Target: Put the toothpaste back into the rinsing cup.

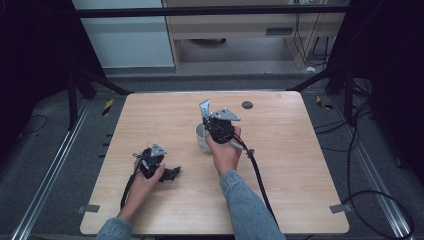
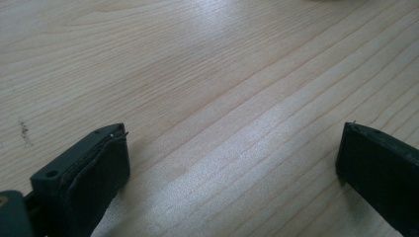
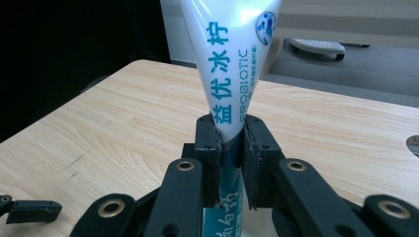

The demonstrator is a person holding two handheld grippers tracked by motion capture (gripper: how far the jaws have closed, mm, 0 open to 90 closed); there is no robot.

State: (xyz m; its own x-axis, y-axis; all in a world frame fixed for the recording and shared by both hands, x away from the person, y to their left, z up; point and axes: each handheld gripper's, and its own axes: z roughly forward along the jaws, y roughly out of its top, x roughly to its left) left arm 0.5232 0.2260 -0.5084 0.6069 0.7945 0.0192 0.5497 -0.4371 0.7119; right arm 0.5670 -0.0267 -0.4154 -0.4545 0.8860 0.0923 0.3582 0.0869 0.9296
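Observation:
A white toothpaste tube (image 3: 230,64) with teal lettering stands upright between the jaws of my right gripper (image 3: 230,143), which is shut on its lower part. In the high view the tube's flat end (image 1: 205,108) sticks up above the right gripper (image 1: 214,126), over a white cup (image 1: 202,141) near the middle of the wooden table (image 1: 300,165). Whether the tube's bottom end is inside the cup I cannot tell. My left gripper (image 1: 172,173) lies low on the table at the front left. Its jaws stand wide open (image 2: 232,163) over bare wood with nothing between them.
A small dark round disc (image 1: 247,105) lies on the table behind the cup, toward the far edge. Cables trail from both grippers toward the front edge. Beyond the table are metal frame bars and a grey floor.

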